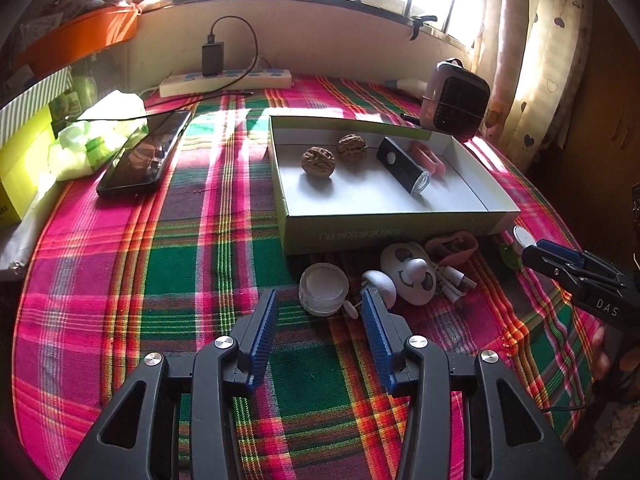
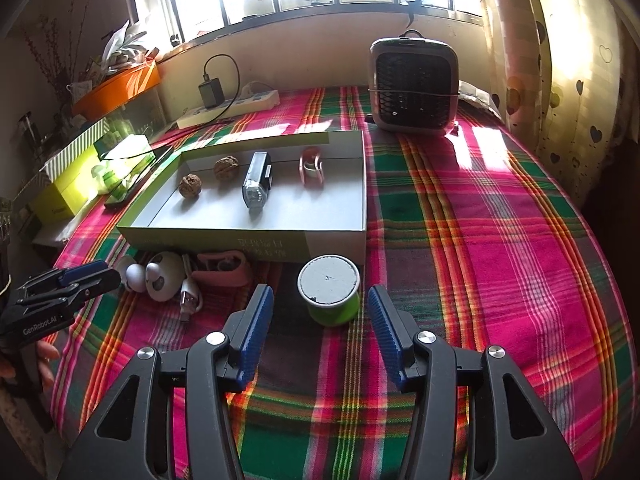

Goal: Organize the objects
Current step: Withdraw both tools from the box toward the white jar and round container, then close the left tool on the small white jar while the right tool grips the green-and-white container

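On the plaid cloth, my left gripper [image 1: 322, 296] is open, and a clear round jar [image 1: 324, 288] sits just past its tips, untouched. Beside the jar lie a white panda-face toy [image 1: 410, 276], a white cable [image 1: 454, 280] and a pink holder [image 1: 452, 244]. My right gripper [image 2: 320, 296] is open around a green cup with a grey lid [image 2: 328, 288], pads apart from it. Behind them stands a shallow box [image 2: 240, 240] holding two walnuts [image 2: 189, 186], a black flashlight [image 2: 256, 180] and a pink item [image 2: 311, 168].
A black phone [image 1: 146, 156] and a tissue pack [image 1: 100, 136] lie at the left. A power strip [image 1: 226, 80] with a charger runs along the wall under the window. A small fan unit [image 2: 414, 88] stands at the back right. Bare cloth stretches right of the box.
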`<state>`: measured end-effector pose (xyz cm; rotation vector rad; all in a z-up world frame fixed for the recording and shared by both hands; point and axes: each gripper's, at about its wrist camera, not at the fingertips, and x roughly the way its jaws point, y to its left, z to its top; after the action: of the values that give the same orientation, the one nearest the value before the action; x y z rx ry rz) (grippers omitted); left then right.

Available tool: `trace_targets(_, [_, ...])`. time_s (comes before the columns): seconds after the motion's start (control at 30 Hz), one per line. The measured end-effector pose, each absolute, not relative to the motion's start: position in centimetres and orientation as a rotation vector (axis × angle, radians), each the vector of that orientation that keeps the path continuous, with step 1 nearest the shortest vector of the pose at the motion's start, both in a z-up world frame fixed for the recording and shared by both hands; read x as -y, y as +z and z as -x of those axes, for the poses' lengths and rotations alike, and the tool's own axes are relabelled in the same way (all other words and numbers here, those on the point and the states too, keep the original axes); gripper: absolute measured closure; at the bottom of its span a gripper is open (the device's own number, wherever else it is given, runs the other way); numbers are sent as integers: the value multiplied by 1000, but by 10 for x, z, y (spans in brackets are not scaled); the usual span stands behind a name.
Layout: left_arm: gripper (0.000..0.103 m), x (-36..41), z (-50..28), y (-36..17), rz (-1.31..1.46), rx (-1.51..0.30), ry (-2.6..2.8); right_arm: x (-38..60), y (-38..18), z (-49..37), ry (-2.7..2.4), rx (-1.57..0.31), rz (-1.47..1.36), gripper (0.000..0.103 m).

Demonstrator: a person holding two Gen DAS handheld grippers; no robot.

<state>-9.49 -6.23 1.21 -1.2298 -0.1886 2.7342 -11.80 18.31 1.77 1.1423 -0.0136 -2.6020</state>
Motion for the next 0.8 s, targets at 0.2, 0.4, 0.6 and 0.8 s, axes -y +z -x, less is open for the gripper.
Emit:
trace_targets(0.2, [61, 61, 100, 6, 1254, 201, 2717, -182, 11, 122, -2584, 7, -1174, 46])
trace_targets(0.4, [60, 62, 106, 6, 1258, 188, 2733, -181, 7, 126, -2580, -3, -1199, 46])
trace_targets(0.6, [60, 65, 110, 6, 1262, 201, 2738, -179, 4, 132, -2579, -27, -1227, 46])
trace_targets(0.8, [60, 71, 111, 6, 1263, 211, 2758, -179, 3, 136, -2582, -40, -1238, 46])
